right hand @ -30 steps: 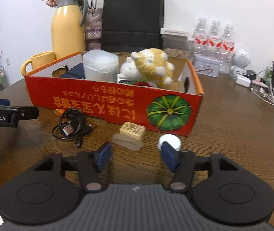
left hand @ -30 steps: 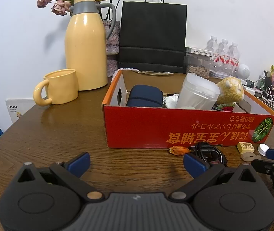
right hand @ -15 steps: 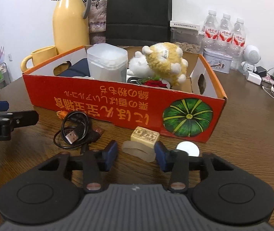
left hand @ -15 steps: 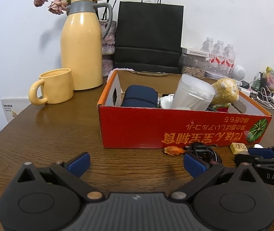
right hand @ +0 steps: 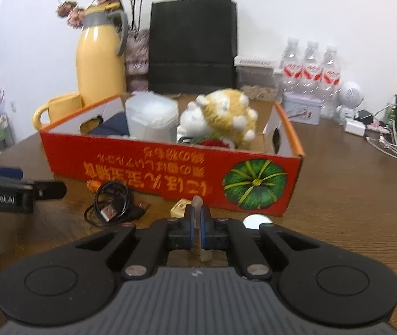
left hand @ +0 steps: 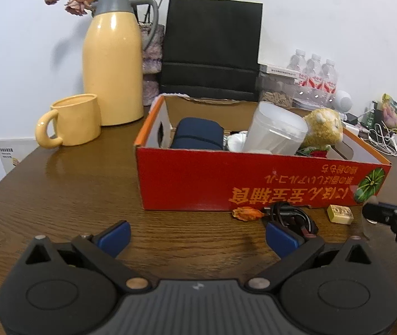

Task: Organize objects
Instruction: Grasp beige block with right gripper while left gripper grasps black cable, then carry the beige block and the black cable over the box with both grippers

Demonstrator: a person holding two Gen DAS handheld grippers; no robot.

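Note:
My right gripper is shut on a pale translucent rubbery strip. Its jaws are closing, and the blue pads press on both sides of the strip, which pokes out above and below them. This happens just in front of the red cardboard box. A small yellow block and a white round cap lie close by, and a coiled black USB cable lies to the left. My left gripper is open over bare table, with nothing between its fingers. The cable lies just beyond its right finger.
The box holds a navy pouch, a frosted plastic container and a plush toy. A yellow mug, a yellow thermos and a black paper bag stand behind it. Water bottles and tangled cables sit far right. An orange dried flower lies by the box.
My right gripper closed from wide open onto the pale strip, after shifting left off the white cap. The left gripper has stayed open and in place.

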